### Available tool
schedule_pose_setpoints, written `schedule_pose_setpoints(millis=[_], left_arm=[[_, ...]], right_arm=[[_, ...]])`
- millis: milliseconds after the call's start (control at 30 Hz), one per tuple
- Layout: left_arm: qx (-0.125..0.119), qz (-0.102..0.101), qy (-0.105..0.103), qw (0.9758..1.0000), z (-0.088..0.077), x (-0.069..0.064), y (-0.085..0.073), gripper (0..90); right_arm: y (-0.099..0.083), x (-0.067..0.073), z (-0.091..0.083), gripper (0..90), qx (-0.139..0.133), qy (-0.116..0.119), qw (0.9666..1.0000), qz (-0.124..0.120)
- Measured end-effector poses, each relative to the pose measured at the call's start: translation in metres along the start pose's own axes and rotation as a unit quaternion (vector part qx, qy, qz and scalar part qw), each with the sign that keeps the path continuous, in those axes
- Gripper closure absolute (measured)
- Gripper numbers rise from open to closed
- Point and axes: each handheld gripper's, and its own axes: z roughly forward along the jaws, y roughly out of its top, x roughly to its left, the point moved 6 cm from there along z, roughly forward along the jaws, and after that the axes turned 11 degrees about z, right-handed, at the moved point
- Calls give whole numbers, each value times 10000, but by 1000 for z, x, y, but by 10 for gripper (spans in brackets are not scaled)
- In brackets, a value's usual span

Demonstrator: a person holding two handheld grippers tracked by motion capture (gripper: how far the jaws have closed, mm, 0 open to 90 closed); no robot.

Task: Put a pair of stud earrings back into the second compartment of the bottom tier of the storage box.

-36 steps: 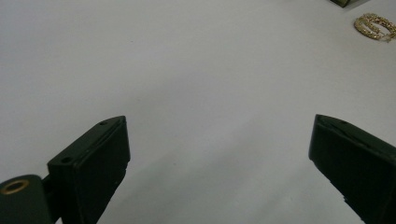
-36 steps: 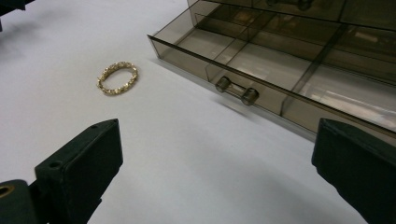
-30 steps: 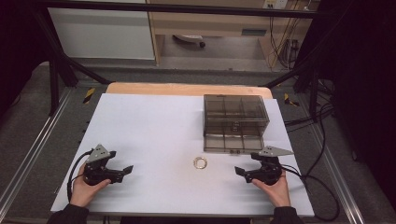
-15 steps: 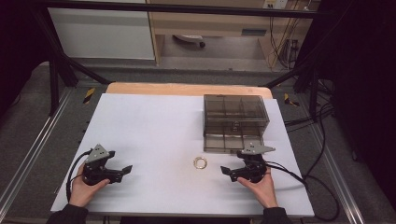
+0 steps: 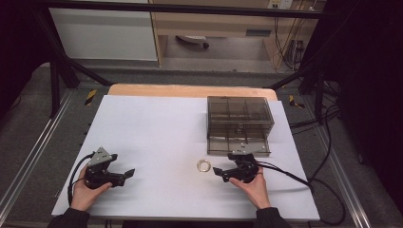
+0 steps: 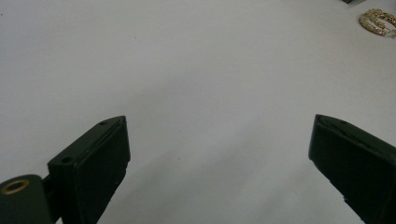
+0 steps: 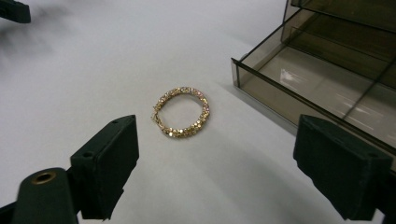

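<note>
A gold beaded bracelet (image 5: 205,165) (image 7: 183,112) lies flat on the white table top. My right gripper (image 5: 217,172) (image 7: 217,128) points left at it from a short way off, with the bracelet just ahead of its fingertips. Its jaws stand open but have just been closing a little, with nothing between them. My left gripper (image 5: 129,173) (image 6: 215,126) rests at the front left, open and empty over bare table. The bracelet (image 6: 378,21) is far off at the top right of its view.
A smoky clear drawer box (image 5: 240,116) stands at the back right. Its bottom drawer (image 5: 237,146) (image 7: 327,79) is pulled out toward me, just behind my right gripper. A cable (image 5: 294,178) trails right from that gripper. The white sheet (image 5: 157,128) covers the table.
My right gripper has slid left along the table, from the right of the drawer to just short of the bracelet. The left gripper has stayed put.
</note>
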Motion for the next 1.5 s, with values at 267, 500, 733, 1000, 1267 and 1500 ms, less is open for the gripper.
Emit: schedule_pose_setpoints(millis=[267,500,733,1000,1267,1500], left_arm=[[6,-21,-1,10000,0,1,-1,52],[11,-24,0,10000,0,1,-1,54],[-15,-45,16,10000,0,2,-1,55],[-12,-29,17,10000,0,1,-1,54],[-12,-19,23,10000,0,1,-1,57],[-13,-23,37,10000,0,2,-1,57]], right_arm=[[6,6,20,285,193,25,9998,-43],[11,9,37,432,258,74,9995,-184],[11,6,46,579,300,119,9994,-98],[9,3,54,751,403,203,9989,-121],[9,2,54,847,464,204,9986,-182],[9,3,53,860,480,243,9985,-135]])
